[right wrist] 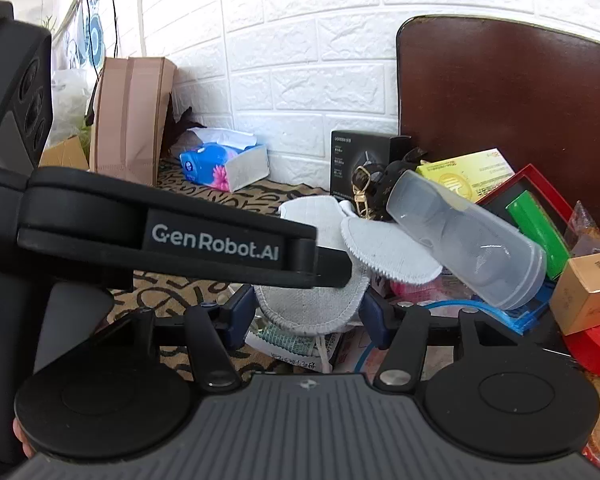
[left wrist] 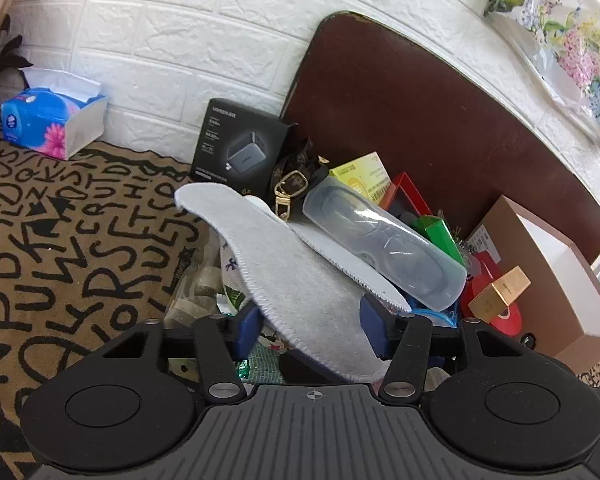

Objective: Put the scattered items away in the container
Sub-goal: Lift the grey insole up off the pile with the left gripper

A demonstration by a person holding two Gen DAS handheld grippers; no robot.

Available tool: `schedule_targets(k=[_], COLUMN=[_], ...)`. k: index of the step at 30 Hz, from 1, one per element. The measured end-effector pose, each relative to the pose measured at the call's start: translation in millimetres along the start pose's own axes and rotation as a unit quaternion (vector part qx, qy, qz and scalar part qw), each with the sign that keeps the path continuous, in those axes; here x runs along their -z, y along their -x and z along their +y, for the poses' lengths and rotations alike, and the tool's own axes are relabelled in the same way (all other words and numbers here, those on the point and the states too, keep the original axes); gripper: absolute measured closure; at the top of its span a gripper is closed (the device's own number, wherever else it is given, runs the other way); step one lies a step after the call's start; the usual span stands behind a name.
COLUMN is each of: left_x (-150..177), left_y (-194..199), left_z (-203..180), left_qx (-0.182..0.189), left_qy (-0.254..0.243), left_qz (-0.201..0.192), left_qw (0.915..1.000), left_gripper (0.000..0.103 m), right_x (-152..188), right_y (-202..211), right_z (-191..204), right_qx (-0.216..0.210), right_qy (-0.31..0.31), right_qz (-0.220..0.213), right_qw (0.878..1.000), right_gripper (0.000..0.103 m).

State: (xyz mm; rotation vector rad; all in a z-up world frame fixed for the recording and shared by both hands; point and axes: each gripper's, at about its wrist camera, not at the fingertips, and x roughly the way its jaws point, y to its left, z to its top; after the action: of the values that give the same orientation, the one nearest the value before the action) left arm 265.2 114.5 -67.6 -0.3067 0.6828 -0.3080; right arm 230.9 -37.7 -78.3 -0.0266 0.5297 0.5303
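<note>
The grey insole [left wrist: 300, 276] lies on the heap of clutter, its long axis running on a slant: the toe points up and away toward the black charger box [left wrist: 240, 148], the heel drops toward the left gripper [left wrist: 312, 330]. That gripper's blue pads [left wrist: 247, 330] stand on either side of the heel end, and the pictures do not settle whether they press on it. A clear glasses case [left wrist: 384, 240] rests across a second insole just beside the first, on the side away from the box. In the right wrist view the right gripper [right wrist: 306, 318] brackets the insole's heel, with small gaps showing at its pads [right wrist: 236, 314].
</note>
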Motion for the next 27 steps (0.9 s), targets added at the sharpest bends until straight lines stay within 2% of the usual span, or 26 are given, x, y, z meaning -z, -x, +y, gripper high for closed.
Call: schedule_targets(k=[3,9,18,27], left_x=[2,21,81,142], left_y=[8,34,62,72], left_z=[-1,-20,-53,-81], left_qx=[0.007,0.019,0.052,0.08], left_qy=[0.006,-0.016,-0.045,-0.046], left_qz=[-0.002,0.005,0.046,0.098], left_qw=[1.0,0.9997,0.9966,0.9909], left_gripper=[0.055,0.054,0.044,0.043], right_x=[0,13,60,108], right_y=[8,42,100,151], right_z=[3,9,13,11], right_qx=[-0.001,-0.005,-0.003,0.005], right_qy=[0.004,0.009,-0.014,-0.04], right_qz=[-0.001,-0.003,0.03,0.069], right_qw=[1.0,1.0,0.999,0.997], right_gripper=[0.041,0.041,0.041,0.041])
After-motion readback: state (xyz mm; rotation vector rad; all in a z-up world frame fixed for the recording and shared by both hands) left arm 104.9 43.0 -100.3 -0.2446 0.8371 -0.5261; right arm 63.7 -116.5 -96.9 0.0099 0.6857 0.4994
